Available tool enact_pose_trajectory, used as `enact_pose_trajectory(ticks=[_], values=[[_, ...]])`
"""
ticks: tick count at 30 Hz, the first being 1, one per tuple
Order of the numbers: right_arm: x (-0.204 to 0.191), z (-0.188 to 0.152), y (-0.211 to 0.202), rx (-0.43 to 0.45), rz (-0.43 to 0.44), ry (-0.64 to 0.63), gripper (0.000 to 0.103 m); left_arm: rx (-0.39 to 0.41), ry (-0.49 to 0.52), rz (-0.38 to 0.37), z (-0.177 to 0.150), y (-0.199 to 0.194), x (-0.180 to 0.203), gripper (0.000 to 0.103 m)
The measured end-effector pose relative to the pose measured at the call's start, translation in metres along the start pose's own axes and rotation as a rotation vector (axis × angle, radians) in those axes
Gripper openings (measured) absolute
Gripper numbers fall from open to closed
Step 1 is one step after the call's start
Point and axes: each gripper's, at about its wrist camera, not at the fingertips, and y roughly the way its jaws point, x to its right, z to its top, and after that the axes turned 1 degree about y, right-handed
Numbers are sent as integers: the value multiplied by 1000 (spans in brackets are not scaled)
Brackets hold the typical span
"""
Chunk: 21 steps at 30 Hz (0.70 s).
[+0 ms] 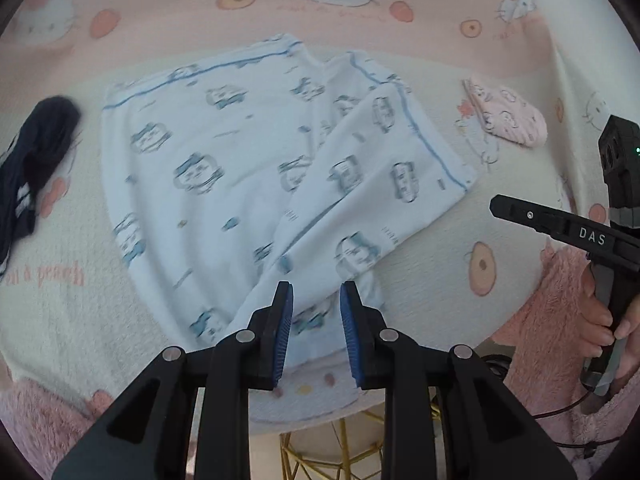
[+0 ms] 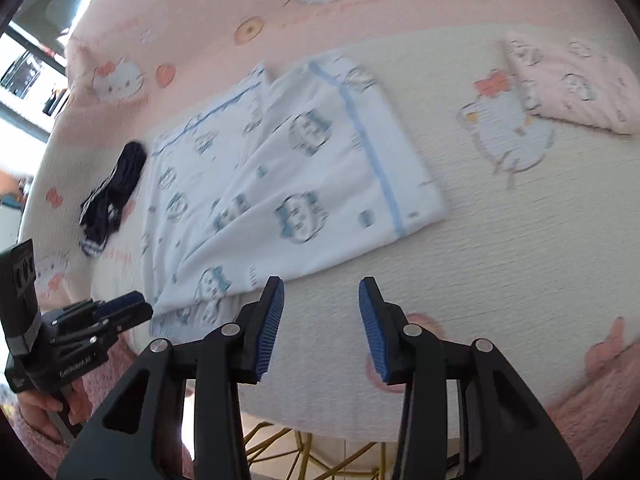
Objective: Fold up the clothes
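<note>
A white garment (image 1: pixel 224 168) with blue cartoon prints and blue trim lies flat on the table, and its right part is folded over diagonally. It also shows in the right wrist view as the same garment (image 2: pixel 304 184). My left gripper (image 1: pixel 316 298) hovers open above the garment's near edge; no cloth is pinched between its blue pads. My right gripper (image 2: pixel 321 294) stands open over the bare table cover, just right of the garment's near corner, with nothing between its fingers. Each gripper appears at the edge of the other's view, held by a hand in a fluffy pink sleeve.
A dark navy garment (image 1: pixel 36 160) lies crumpled left of the white one. A folded pink garment (image 2: pixel 572 84) sits at the far right. The table wears a pink and cream cat-print cover (image 1: pixel 440 312). A gold wire frame (image 1: pixel 320 452) stands below the near edge.
</note>
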Motion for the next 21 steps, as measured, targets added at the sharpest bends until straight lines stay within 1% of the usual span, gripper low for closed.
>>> enact_pose_trajectory(ticks=[2, 3, 6, 7, 9, 11, 12, 14, 16, 19, 21], values=[[20, 8, -9, 49, -39, 42, 40, 15, 71, -46, 24, 15, 38, 28], [30, 10, -12, 66, -51, 67, 40, 24, 109, -57, 34, 26, 57, 29], [63, 8, -14, 83, -50, 164, 40, 50, 199, -78, 62, 53, 102, 32], [73, 7, -12, 85, -48, 198, 40, 47, 223, -81, 69, 63, 115, 32], [92, 5, -10, 88, -24, 263, 41, 30, 270, -91, 80, 80, 138, 32], [107, 6, -9, 87, 38, 331, 42, 14, 306, -96, 85, 94, 156, 32], [112, 8, -9, 91, 57, 347, 42, 2, 319, -94, 86, 101, 163, 32], [114, 12, -10, 100, 44, 342, 42, -21, 341, -89, 87, 115, 174, 32], [113, 17, -7, 95, 30, 328, 42, -36, 354, -69, 85, 125, 180, 32], [113, 17, 5, 64, 40, 329, 42, -15, 361, -26, 83, 133, 180, 32], [112, 14, 10, 42, 34, 324, 42, 13, 347, -17, 84, 132, 179, 32]])
